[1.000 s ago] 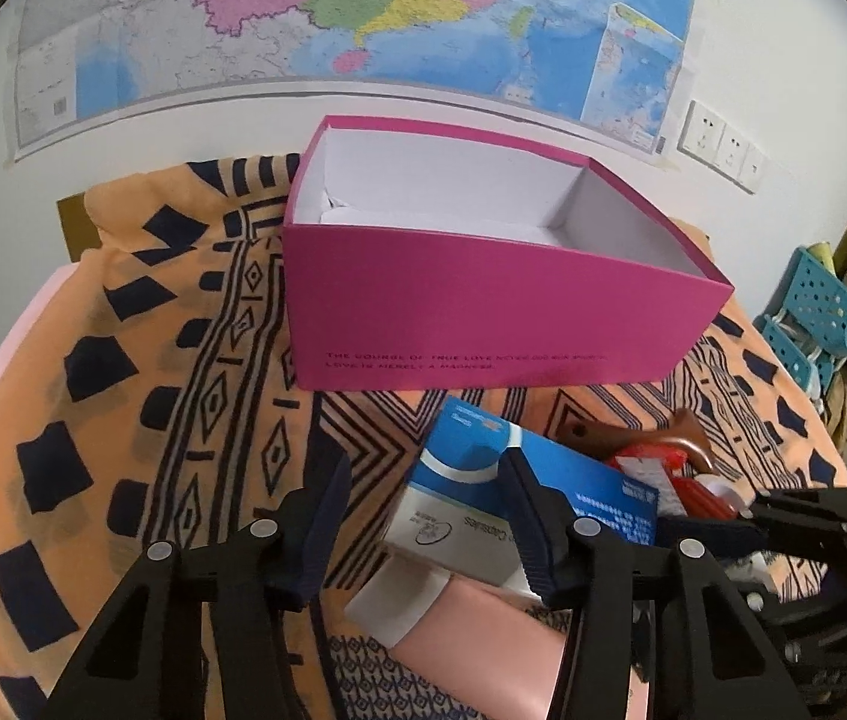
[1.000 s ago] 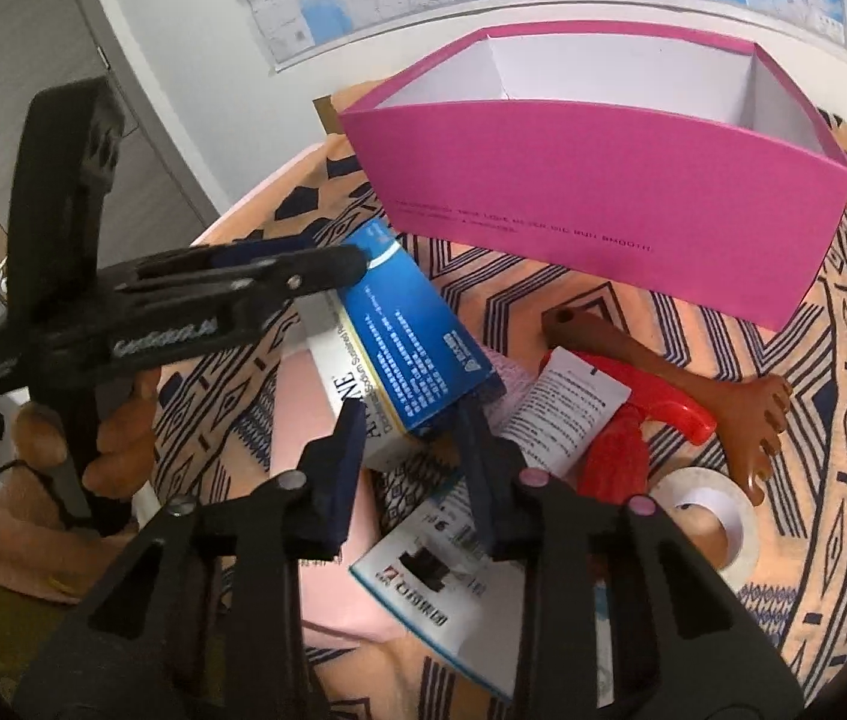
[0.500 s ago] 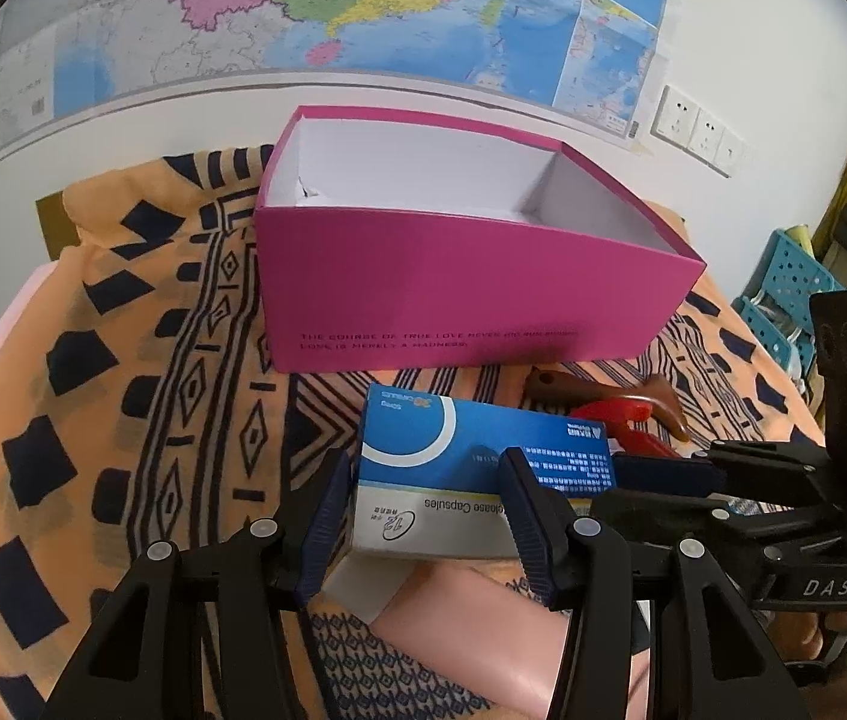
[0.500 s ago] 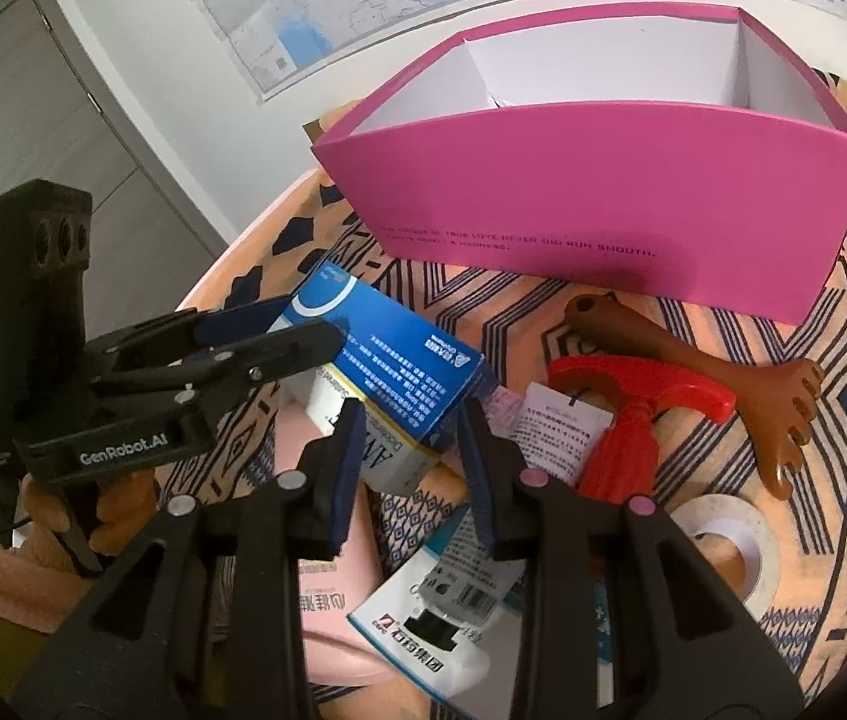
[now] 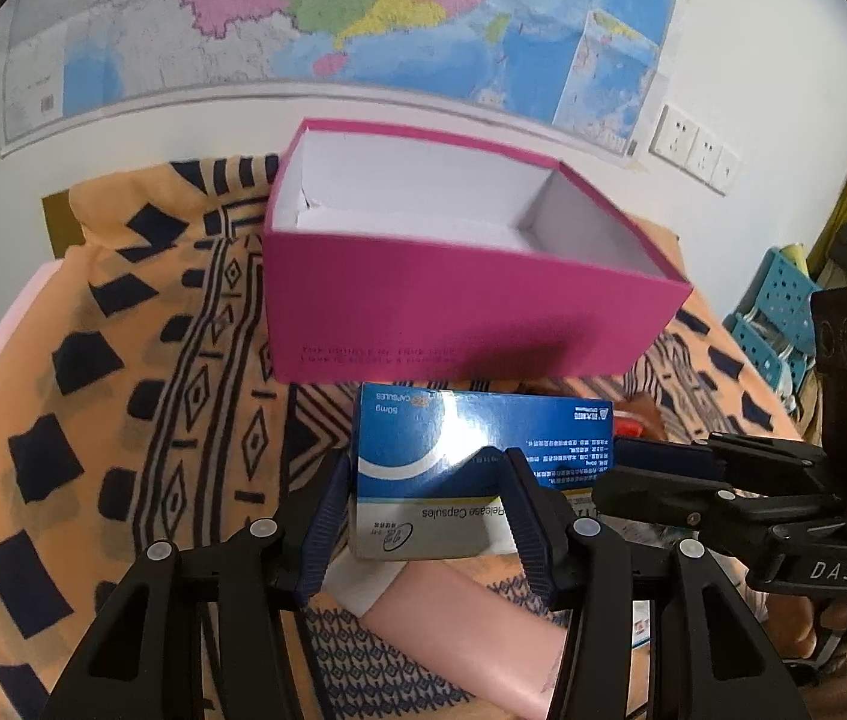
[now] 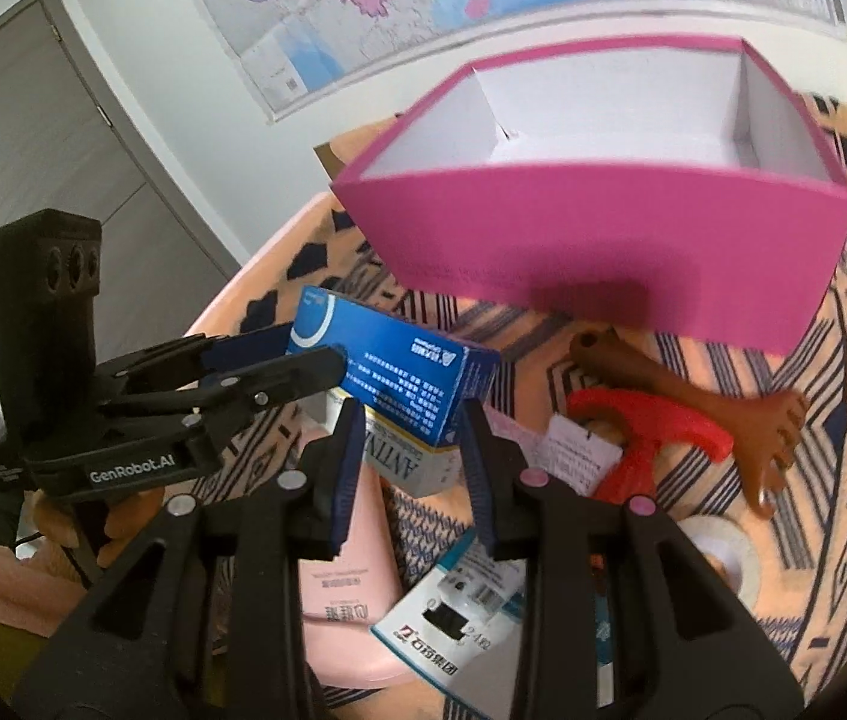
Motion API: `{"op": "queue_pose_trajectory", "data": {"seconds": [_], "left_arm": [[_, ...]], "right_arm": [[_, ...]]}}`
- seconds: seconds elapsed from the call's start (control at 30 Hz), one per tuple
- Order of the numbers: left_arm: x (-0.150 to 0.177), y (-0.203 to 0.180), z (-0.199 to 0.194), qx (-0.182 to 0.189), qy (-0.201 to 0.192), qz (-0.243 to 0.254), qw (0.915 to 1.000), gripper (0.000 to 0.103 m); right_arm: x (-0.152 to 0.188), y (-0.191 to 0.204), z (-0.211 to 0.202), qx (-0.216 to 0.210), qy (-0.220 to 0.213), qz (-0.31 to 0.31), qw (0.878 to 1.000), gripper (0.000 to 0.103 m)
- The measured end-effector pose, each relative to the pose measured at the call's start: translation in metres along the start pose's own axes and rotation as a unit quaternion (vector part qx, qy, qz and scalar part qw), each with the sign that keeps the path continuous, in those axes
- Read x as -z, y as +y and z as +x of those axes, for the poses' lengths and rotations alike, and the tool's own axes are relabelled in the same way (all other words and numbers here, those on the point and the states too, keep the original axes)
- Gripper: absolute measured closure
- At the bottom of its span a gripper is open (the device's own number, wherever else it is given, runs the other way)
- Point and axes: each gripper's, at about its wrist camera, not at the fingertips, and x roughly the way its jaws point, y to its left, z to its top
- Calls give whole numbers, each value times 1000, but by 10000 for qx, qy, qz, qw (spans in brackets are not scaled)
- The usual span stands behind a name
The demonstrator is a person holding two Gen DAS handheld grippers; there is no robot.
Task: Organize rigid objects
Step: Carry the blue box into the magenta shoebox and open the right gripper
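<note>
My left gripper (image 5: 423,504) is shut on a blue and white medicine box (image 5: 471,450) and holds it above the patterned cloth, in front of the open pink box (image 5: 459,312). The right wrist view shows the same blue box (image 6: 399,378) clamped by the left gripper's fingers (image 6: 303,369), lifted off the pile. My right gripper (image 6: 408,468) is open and empty, hovering over a second white box (image 6: 417,468) and leaflets. The pink box (image 6: 603,258) stands empty behind.
On the cloth lie a brown wooden scratcher (image 6: 723,414), a red plastic tool (image 6: 645,438), a tape roll (image 6: 723,558), a pink tube (image 6: 345,594), a white packet (image 6: 459,612) and leaflets. A blue crate (image 5: 777,312) stands off the right table edge.
My left gripper has closed on the blue medicine box and lifted it off the pile, towards the pink box. Both grippers have risen, so the pink box's inside shows more.
</note>
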Motion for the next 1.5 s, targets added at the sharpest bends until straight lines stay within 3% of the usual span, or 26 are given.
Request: {"op": "queue_pose_trajectory", "data": {"seconds": [0.57,0.87,1.1,1.5], "left_arm": [[-49,-4,-16,-99,-565,160,9982,51],[-80,0,-7,-158,-736,191,9970,51],[-101,7,12,-183,-676,75,9975,51],[-116,22,49,-408,-330,-60,9986,51]], "right_arm": [[-51,11,-17,132,-595,-437,9972,68],[-83,-3,-12,106,-803,-330,9962,68],[-106,-18,1,149,-789,-224,9965,68],[-123,-48,47,160,-301,225,9992,68]]}}
